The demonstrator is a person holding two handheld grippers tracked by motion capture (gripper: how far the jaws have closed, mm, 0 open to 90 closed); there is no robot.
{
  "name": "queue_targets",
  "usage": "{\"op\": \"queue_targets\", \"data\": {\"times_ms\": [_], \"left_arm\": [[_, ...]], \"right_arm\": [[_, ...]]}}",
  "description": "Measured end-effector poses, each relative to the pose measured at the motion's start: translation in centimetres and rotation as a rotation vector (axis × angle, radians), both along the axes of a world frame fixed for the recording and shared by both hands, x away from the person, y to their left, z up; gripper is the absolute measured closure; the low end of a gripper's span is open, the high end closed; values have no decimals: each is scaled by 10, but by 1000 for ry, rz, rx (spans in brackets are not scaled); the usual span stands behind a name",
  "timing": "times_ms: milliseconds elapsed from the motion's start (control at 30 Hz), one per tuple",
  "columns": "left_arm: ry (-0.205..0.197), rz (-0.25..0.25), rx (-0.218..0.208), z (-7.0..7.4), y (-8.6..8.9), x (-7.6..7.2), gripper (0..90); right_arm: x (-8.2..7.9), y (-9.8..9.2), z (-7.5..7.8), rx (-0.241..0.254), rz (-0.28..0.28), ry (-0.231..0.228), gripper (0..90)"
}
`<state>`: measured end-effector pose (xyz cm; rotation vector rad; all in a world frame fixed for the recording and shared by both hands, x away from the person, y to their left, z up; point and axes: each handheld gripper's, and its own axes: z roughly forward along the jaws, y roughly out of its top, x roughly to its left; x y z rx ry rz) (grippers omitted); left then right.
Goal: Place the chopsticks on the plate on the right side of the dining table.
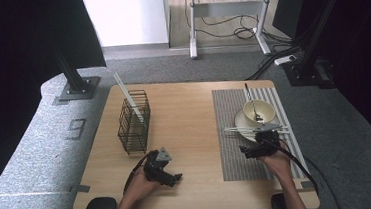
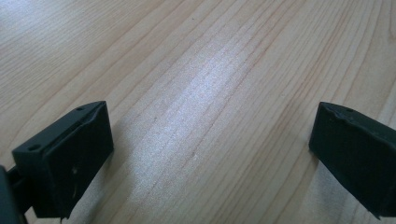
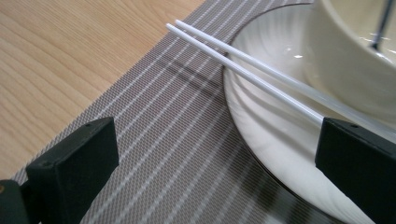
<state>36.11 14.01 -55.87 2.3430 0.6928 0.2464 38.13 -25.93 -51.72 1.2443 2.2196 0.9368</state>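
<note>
Item: white chopsticks [image 3: 243,70], one pair, lying across the near rim of the plate [image 3: 261,140], tips overhanging the striped mat [image 3: 177,140]; bowl [image 3: 355,60] just behind them. Likely light, stiff, slick and prone to roll. Your right gripper [image 3: 217,161] has its jaws spread wide and empty just short of the plate; pinch both sticks together where they overhang the mat. Your left gripper [image 2: 210,158], also spread, rests well off to the plate's left.

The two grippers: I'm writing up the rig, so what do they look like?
Both are black. The left gripper carries a grey three-cornered plate on top and trails a black cable; its fingers are blocky, flat-faced, with small screw holes. The right gripper matches, with its cable. Forearms bare, no sleeves.
</note>
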Motion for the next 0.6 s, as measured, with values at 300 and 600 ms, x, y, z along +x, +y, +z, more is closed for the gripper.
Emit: {"op": "queue_targets", "data": {"times_ms": [300, 600], "left_arm": [[0, 0, 0, 0, 0, 0, 0], [0, -1, 1, 0, 0, 0, 0]], "right_arm": [[19, 16, -18, -8, 6, -2, 0], [28, 13, -24, -38, -14, -7, 8]]}}
